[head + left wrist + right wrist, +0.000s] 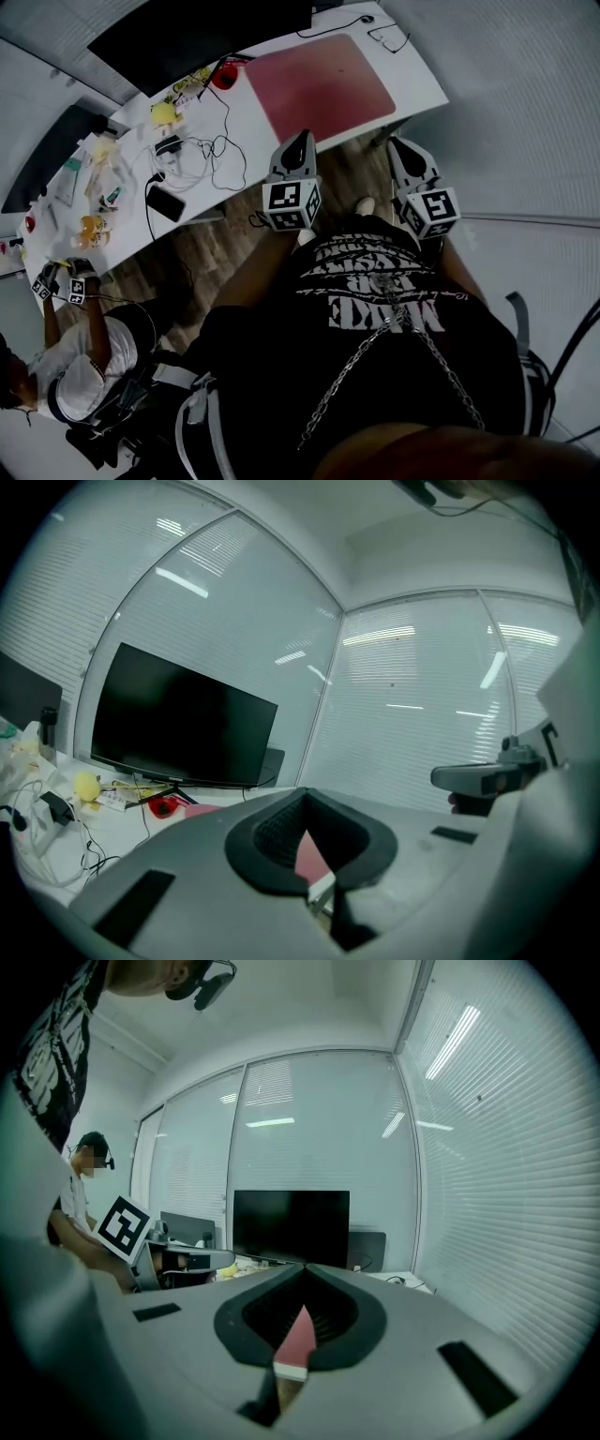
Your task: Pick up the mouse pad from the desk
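The mouse pad (pixel 319 84) is a dull red rectangle lying flat on the right end of the white desk (pixel 422 89). My left gripper (pixel 302 137) hangs just short of the desk's near edge, pointing at the pad, jaws shut and empty. To its right, my right gripper (pixel 395 143) also stops short of the desk edge, over the wooden floor, shut on nothing. In the left gripper view the closed jaws (pixel 305 790) frame a sliver of the pad (pixel 307 857). The right gripper view shows the same past its own shut jaws (pixel 305 1267): a strip of pad (pixel 298 1335).
A black monitor (pixel 197 33) stands at the desk's back edge. Tangled cables (pixel 202 155), a black phone (pixel 167 203), a red object (pixel 225 75) and a yellow one (pixel 164 112) lie left of the pad; glasses (pixel 389 37) behind it. Another person (pixel 75 366) sits at lower left.
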A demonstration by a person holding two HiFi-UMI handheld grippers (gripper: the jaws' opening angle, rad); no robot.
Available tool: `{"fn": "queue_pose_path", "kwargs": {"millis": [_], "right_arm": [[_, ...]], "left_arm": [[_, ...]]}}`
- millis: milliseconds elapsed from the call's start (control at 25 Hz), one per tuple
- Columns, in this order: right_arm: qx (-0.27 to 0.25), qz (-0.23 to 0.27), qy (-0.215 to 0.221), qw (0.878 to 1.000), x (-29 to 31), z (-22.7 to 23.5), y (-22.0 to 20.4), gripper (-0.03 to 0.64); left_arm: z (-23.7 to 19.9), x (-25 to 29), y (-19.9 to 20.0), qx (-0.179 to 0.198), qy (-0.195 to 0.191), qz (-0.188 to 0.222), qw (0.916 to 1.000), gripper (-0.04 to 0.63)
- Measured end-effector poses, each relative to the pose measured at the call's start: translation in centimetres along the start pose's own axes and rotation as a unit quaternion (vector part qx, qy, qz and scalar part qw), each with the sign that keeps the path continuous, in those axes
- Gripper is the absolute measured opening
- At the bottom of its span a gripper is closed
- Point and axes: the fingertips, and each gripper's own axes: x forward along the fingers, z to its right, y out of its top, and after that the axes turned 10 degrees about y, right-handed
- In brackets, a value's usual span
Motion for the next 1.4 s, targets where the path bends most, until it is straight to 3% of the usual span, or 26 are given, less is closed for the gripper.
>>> {"fn": "queue_pose_path", "kwargs": {"millis": [280, 560, 1040, 1400], "right_arm": [[0.002, 0.011, 0.020, 1.000, 3.9, 2.3, 0.3, -0.003], [0.009, 0.016, 0.080, 0.997, 11.2, 5.4, 0.0, -0.003], [0.023, 0.010, 0.121, 0.992, 21.2, 19.0, 0.8, -0.003], [0.024, 0.017, 0.178, 0.984, 26.3, 25.9, 1.9, -0.003]], "left_arm": [[-2.4, 2.8, 1.3, 0.008, 0.028, 0.008, 0.9995, -0.002], [-7.0, 6.4, 1.8, 0.017, 0.107, 0.000, 0.9941, -0.002], [-9.2, 18.1, 0.9, 0.005, 0.190, -0.037, 0.9810, -0.002], [-9.2, 23.4, 3.2, 0.000, 0.258, -0.029, 0.9658, -0.002]]}}
